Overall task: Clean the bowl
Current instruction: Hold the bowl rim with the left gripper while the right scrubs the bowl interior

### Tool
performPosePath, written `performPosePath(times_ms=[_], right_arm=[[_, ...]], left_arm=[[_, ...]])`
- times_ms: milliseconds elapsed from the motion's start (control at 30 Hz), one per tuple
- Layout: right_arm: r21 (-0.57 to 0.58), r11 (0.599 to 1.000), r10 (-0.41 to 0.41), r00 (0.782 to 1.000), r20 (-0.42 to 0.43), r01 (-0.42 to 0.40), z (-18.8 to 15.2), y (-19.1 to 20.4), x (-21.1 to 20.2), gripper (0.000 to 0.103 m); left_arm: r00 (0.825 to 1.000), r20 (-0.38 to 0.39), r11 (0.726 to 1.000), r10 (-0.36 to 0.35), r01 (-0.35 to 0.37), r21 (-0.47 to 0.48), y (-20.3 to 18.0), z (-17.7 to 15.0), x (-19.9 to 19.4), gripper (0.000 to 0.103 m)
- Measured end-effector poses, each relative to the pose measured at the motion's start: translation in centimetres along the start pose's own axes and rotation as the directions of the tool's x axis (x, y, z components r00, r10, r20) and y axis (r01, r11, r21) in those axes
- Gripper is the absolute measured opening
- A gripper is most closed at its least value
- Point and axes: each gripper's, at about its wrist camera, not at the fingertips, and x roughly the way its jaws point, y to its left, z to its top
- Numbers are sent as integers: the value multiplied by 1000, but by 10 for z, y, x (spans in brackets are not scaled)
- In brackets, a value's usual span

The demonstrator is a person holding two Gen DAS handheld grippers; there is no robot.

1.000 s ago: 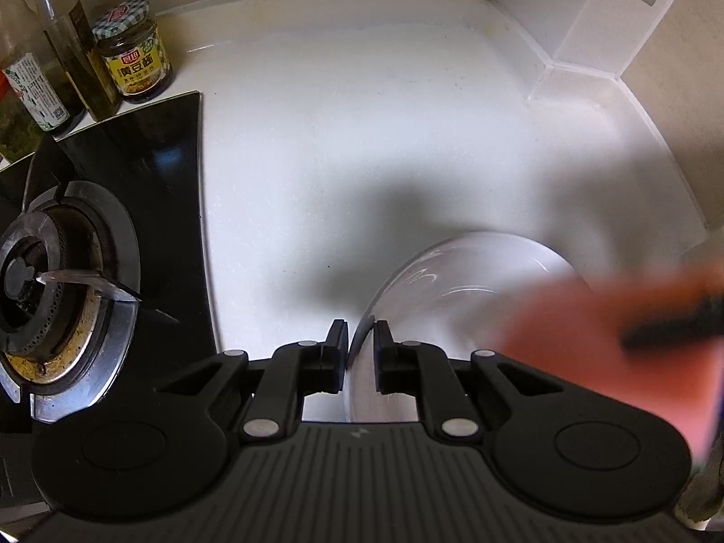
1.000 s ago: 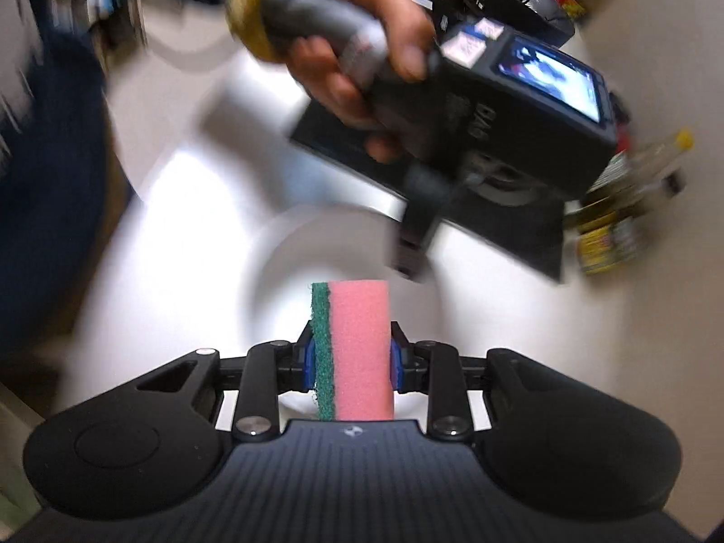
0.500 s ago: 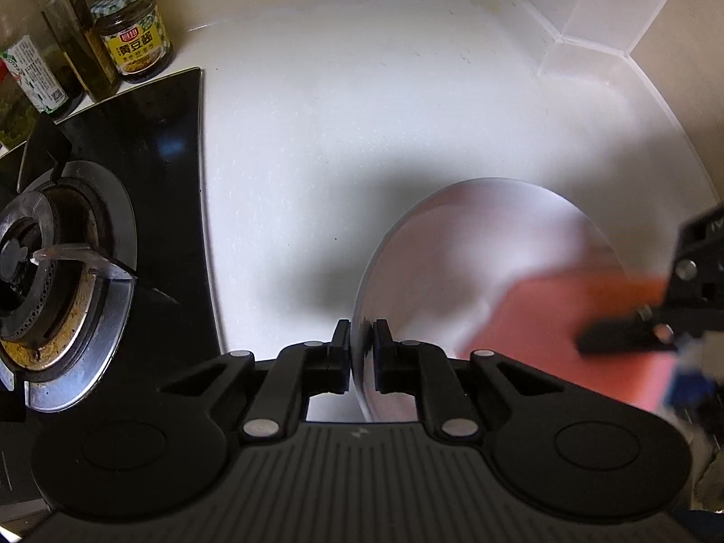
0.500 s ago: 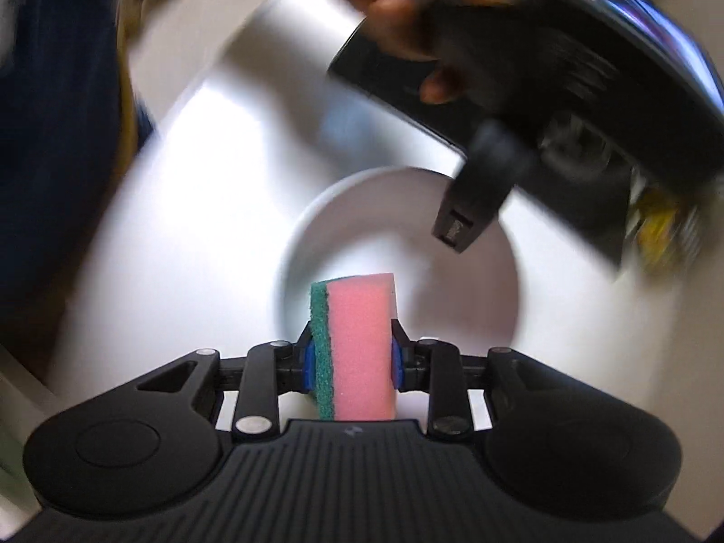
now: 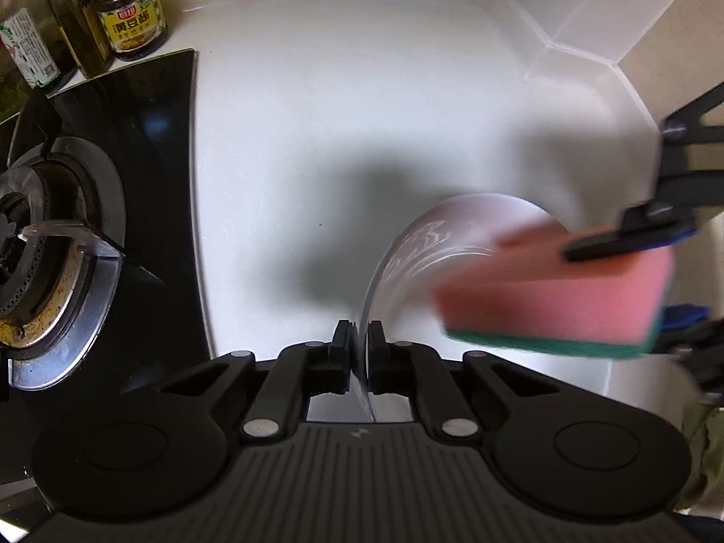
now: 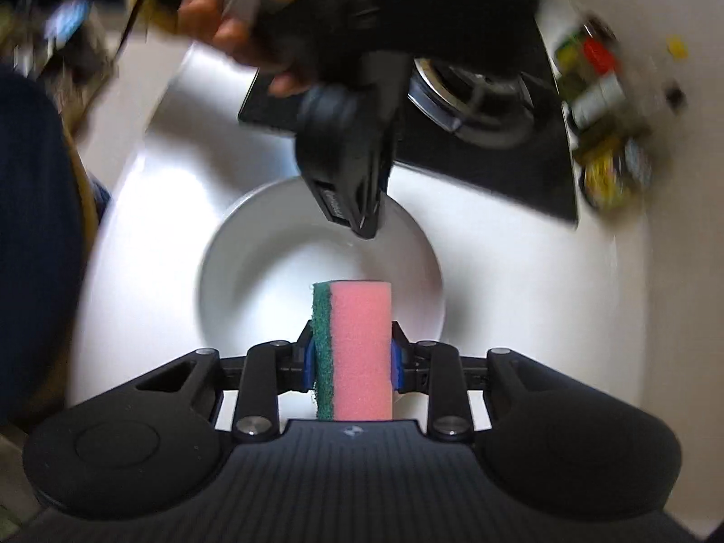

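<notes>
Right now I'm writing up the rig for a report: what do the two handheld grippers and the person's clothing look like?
Both are matte black plastic. The left gripper has a ribbed body, round side bosses, silver pivot pins and linkage fingers. The right gripper matches, with blue pads on its fingers. From the right wrist view, the left unit carries a boxy black housing and a grey handle. The person wears a dark navy garment.

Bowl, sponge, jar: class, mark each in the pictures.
Bowl (image 6: pixel 253 244), right wrist view, bare inner wall.
Sponge (image 6: pixel 362 344), right wrist view, pink face.
Jar (image 5: pixel 131 22), left wrist view, yellow label.
</notes>
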Motion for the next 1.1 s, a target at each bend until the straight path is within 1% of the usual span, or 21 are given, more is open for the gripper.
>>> performPosePath(times_ms=[67,167,233,333,400,467,533,567,600,633,667,700,733,767,800,833,867,933,1000,1033,1100], right_arm=[[-90,996,-11,999,-42,8,6,19,12,26],[-90,995,41,995,-90,-49,14,23,20,26],[-32,992,118,988,-95,-121,11,22,24,27],[121,966,233,972,-25,-228,14,9,23,27],[228,927,297,954,44,-299,14,-2,19,27],[362,850,355,924,141,-382,5,-22,15,27],[452,772,379,895,236,-447,-10,-41,7,26],[473,751,372,887,274,-461,-17,-50,0,26],[445,791,332,906,262,-419,-20,-52,-7,26],[378,863,271,939,211,-335,-18,-49,-13,26],[303,921,203,965,166,-246,-16,-46,-18,26],[211,964,142,983,117,-165,-13,-41,-18,26],[99,990,90,994,63,-96,-8,-32,-13,26],[1,999,46,999,25,-46,-4,-25,-9,26],[-103,995,15,1000,1,-15,-1,-14,-5,25],[-233,972,-14,1000,-23,9,0,0,1,25],[-317,948,-35,998,-43,20,1,9,7,25],[-422,907,-54,994,-97,8,-1,23,17,26],[-445,895,-37,989,-144,-31,-3,29,22,26],[-415,908,-8,988,-156,-58,-3,30,22,26],[-274,955,71,986,-152,-111,2,22,18,26]], left_arm=[[1000,-12,1000,2,-2,4,0,-1,1,4],[1000,-11,999,-17,17,-35,8,0,3,5],[1000,4,998,-30,30,-62,12,2,2,6],[999,36,998,-16,19,-64,10,4,2,10],[999,44,999,-4,6,-51,5,7,2,11],[999,48,999,2,0,-39,3,9,3,13],[999,52,1000,7,-6,-23,2,10,4,14],[999,52,1000,8,-7,-17,2,11,5,13],[999,51,1000,8,-7,-14,2,12,5,13],[999,46,1000,9,-8,-6,3,14,5,11],[999,37,1000,9,-9,4,2,15,5,10],[1000,29,1000,7,-8,7,3,17,5,9],[1000,17,1000,3,-3,12,3,18,5,8],[1000,1,1000,0,0,26,3,19,5,8],[1000,-8,999,-1,2,38,3,19,6,7],[1000,-14,999,-5,6,53,3,19,6,6],[1000,-18,998,-10,11,62,4,19,6,6],[1000,-17,998,-19,20,60,7,19,6,6],[1000,-6,998,-20,20,57,8,18,6,8],[1000,3,998,-20,20,55,7,17,5,9],[1000,26,999,-16,14,50,5,16,5,12]])
